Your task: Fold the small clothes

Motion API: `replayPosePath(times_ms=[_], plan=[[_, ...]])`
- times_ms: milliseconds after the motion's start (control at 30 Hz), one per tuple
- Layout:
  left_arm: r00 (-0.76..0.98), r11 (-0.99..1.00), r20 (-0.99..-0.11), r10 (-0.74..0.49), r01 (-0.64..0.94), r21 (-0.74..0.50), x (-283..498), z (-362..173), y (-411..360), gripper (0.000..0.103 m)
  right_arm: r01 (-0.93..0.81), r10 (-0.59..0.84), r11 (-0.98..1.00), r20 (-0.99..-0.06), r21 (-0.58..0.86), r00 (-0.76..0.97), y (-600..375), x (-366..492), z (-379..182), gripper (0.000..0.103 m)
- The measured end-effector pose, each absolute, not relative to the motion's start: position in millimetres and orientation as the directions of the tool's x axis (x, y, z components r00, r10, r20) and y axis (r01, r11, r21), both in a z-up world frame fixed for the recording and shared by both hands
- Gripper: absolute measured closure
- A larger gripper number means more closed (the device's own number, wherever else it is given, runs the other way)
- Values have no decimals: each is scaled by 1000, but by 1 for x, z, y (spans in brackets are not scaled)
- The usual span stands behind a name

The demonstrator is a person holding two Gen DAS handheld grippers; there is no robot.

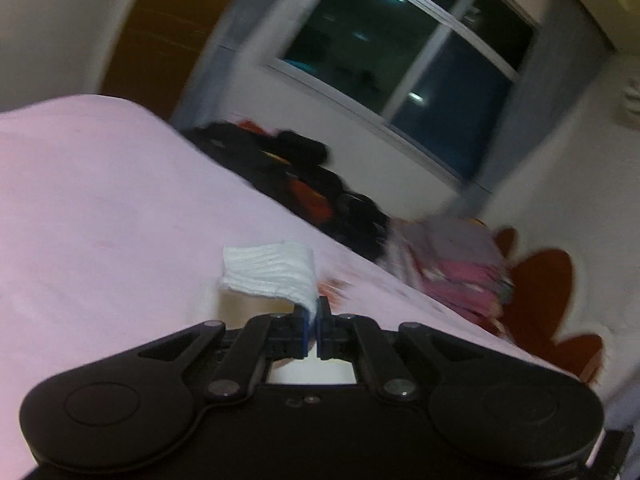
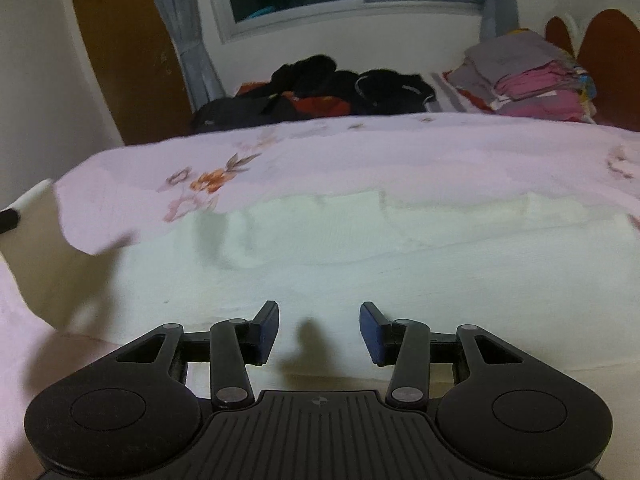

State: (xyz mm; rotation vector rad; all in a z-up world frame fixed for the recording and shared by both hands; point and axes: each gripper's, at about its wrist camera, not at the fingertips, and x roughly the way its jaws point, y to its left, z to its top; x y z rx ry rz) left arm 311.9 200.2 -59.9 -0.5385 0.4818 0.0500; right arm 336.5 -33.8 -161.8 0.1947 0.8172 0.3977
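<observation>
Two tongs are at work over a bed covered with a pale pink sheet [image 1: 100, 208]. The left gripper [image 1: 314, 314] has its jaws pressed together on the edge of a white ribbed cloth [image 1: 272, 270], which stands up from the pinch and drapes away to the left of the fingertips, clear of the sheet beneath it. Beyond and to the right of those tips, a heap of dark clothes [image 1: 304, 176] lies at the far edge of the bed, and further right sits a stack of folded pink and grey garments [image 1: 460, 264], both well apart from the held cloth. A dark window [image 1: 404, 60] fills the wall behind them. The right gripper [image 2: 319, 330] has its jaws standing partly apart, with nothing between the blue pads [image 2: 269, 330]; their shadow falls on a wide white garment [image 2: 320, 264] spread flat just ahead of and under the tips. The far edge of that garment meets the flowered pink sheet [image 2: 360, 152] beyond the tongs. At the left of the right wrist view a corner of white fabric [image 2: 38, 216] is lifted off the bed, well to the side of the right tips. The dark heap [image 2: 320, 88] and the folded stack [image 2: 536, 84] lie far ahead, near the window wall.
</observation>
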Motion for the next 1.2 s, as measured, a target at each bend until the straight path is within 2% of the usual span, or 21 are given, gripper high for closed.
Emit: replayPosePath(times_ms=[233, 467, 533, 567, 633, 667, 700, 767, 900, 1067, 1200], plan=[[840, 874, -461, -286, 31, -485, 337, -74, 93, 100, -202, 368, 927, -666, 315, 649, -95, 327, -157, 58], [739, 895, -564, -368, 117, -431, 357, -116, 17, 99, -137, 318, 942, -682, 307, 659, -149, 320, -158, 58], [711, 907, -605, -359, 115, -404, 360, -128, 4, 92, -127, 314, 942, -685, 310, 657, -157, 319, -159, 58], [696, 914, -625, -354, 115, -390, 359, -132, 0, 80, -126, 318, 941, -686, 315, 655, -162, 316, -160, 58], [671, 916, -648, -361, 125, -380, 357, -135, -8, 71, -131, 330, 936, -687, 326, 648, -165, 315, -161, 58], [667, 917, -651, -363, 132, -376, 354, -135, -9, 56, -134, 334, 935, -686, 329, 646, -166, 314, -161, 58], [668, 920, -652, -358, 136, -366, 350, -133, -10, 37, -137, 340, 933, -684, 333, 646, -167, 314, -162, 58], [698, 929, -631, -339, 145, -340, 340, -126, -8, 27, -148, 356, 926, -679, 346, 642, -170, 315, -162, 58], [728, 951, -623, -286, 137, -277, 323, -113, 4, 26, -180, 399, 910, -665, 374, 631, -164, 317, -160, 58], [726, 972, -667, -170, 11, -236, 306, -119, 41, 26, -228, 426, 902, -673, 366, 605, -142, 317, -163, 58], [705, 978, -704, -86, -75, -194, 300, -129, 62, 28, -192, 393, 917, -702, 351, 593, -135, 324, -173, 58]])
